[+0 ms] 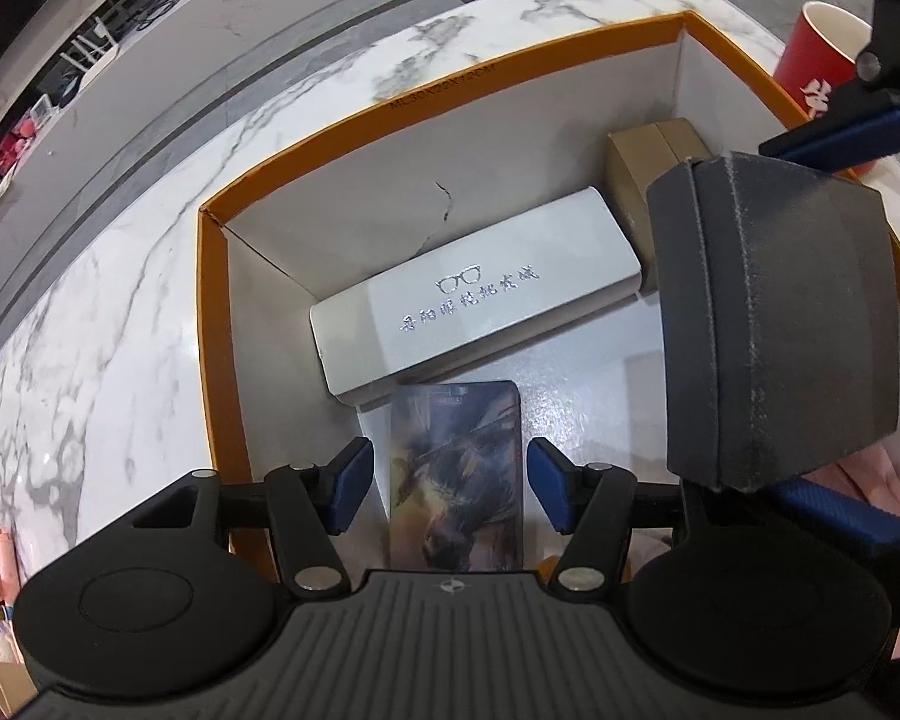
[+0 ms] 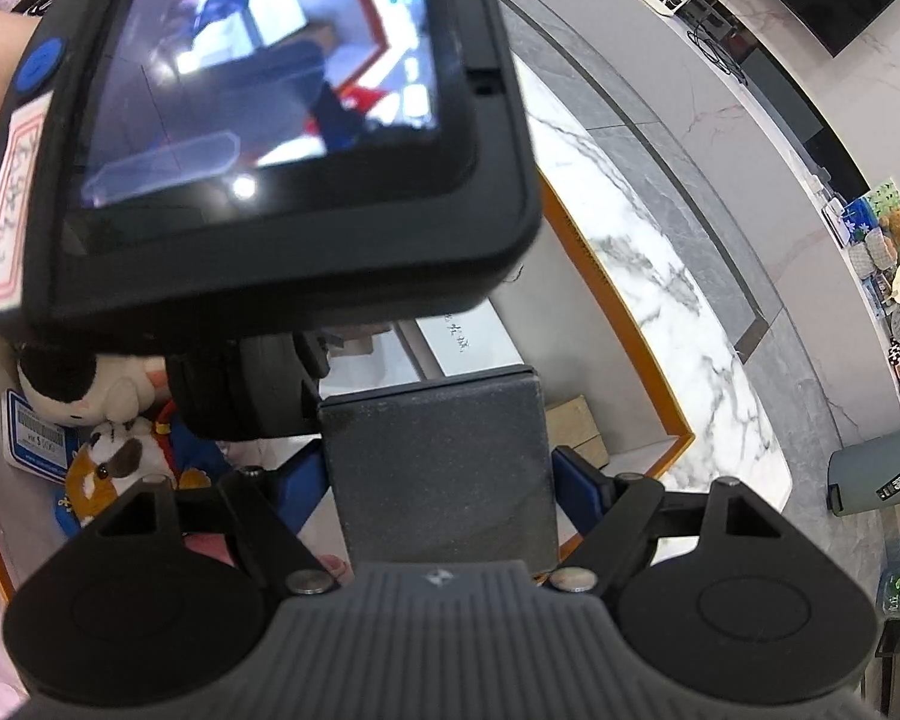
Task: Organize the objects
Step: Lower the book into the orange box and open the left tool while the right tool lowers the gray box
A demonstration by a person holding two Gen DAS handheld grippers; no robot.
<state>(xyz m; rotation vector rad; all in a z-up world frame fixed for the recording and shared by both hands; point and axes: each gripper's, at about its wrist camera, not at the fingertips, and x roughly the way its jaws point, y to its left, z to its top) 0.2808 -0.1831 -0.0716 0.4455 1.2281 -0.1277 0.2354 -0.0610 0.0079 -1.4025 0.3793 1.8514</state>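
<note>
Two views apply: from the left wrist, the left gripper (image 1: 444, 489) stands open astride a card (image 1: 456, 474) in the orange box (image 1: 210, 324), so withdraw straight; from the right wrist, the right gripper (image 2: 444, 480) clamps the dark case (image 2: 441, 468), so lower it level.

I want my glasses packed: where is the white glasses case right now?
In the left wrist view the white glasses case lies inside the orange-rimmed box, between the brown carton at the far end and the picture card.

Glasses case (image 1: 474, 300) inside box (image 1: 210, 324)
</note>
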